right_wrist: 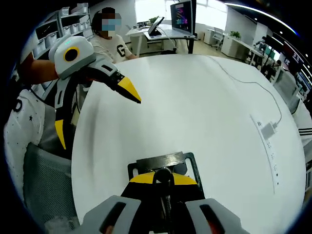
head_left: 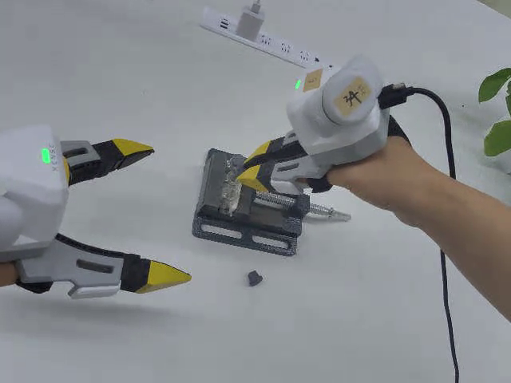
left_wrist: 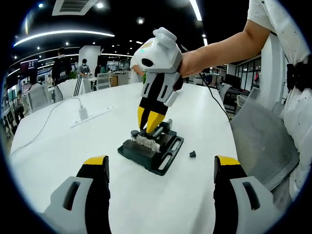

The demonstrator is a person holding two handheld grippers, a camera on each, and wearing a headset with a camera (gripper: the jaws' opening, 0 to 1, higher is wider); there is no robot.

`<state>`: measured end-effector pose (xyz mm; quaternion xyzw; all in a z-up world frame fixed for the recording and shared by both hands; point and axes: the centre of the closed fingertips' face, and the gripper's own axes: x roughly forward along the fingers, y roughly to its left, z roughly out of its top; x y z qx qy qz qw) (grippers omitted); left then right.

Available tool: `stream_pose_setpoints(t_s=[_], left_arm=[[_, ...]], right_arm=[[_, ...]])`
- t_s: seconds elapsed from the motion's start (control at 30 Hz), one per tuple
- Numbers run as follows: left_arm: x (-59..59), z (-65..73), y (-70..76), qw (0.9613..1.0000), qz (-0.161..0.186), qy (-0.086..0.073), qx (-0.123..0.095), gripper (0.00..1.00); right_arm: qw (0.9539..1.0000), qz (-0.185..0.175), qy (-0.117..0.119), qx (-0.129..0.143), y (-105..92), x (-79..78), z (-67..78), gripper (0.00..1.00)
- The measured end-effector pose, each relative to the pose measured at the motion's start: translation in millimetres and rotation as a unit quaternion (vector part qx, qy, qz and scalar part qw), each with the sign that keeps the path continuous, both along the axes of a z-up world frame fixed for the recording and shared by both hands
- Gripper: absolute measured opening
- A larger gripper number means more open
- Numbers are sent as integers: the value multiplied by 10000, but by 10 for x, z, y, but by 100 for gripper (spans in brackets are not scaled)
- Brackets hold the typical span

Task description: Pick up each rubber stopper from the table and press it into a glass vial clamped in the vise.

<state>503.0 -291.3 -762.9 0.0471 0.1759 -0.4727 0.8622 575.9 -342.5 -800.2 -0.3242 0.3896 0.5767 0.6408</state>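
A dark grey metal bench vise (head_left: 239,231) (left_wrist: 161,156) (right_wrist: 161,162) sits on the white tabletop (head_left: 120,64) and clamps a short row of clear glass vials (head_left: 230,191) (left_wrist: 145,139) between its cheeks.

The right gripper (head_left: 244,174) (left_wrist: 147,127) (right_wrist: 163,178), held in a hand (head_left: 383,171), points steeply down onto the vise from the side where the vise's screw sticks out. Its yellow tips stand right over the vials. Its jaws are drawn nearly together, and in its own view a gripped dark round stopper (right_wrist: 163,175) sits pinched between the tips, directly above the vise. Whether that stopper already touches a vial mouth cannot be told.

The left gripper (head_left: 169,211) (left_wrist: 161,163) (right_wrist: 100,122) hangs above the tabletop on the opposite side of the vise, well apart from it. Its jaws are spread wide and hold nothing.

A loose black rubber stopper (head_left: 254,278) (left_wrist: 192,154) lies on the tabletop near the vise's front edge, apart from both grippers.

Beyond the vise, towards the far edge of the table, lies a long white power strip (head_left: 263,38) with a white plug block in it. A black cable (head_left: 443,239) runs from the right gripper down past the person's forearm.
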Motion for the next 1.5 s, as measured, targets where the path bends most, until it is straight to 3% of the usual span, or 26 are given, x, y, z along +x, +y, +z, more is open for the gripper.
stream_pose_setpoints(t_s=[0.53,0.83,1.37,1.5], left_arm=[[14,-14,-16,10000,-22,16,-85,88],[5,-16,-8,9999,-15,22,-112,87],[23,11,-39,9998,-7,-1,-184,85],[25,11,-47,9998,14,12,-204,85]], right_arm=[[9995,179,-76,-267,36,-57,-3,6],[9975,430,-185,-524,47,2,-38,6],[9962,439,-238,-714,3,44,-76,5],[9946,491,-288,-871,18,52,-83,4]])
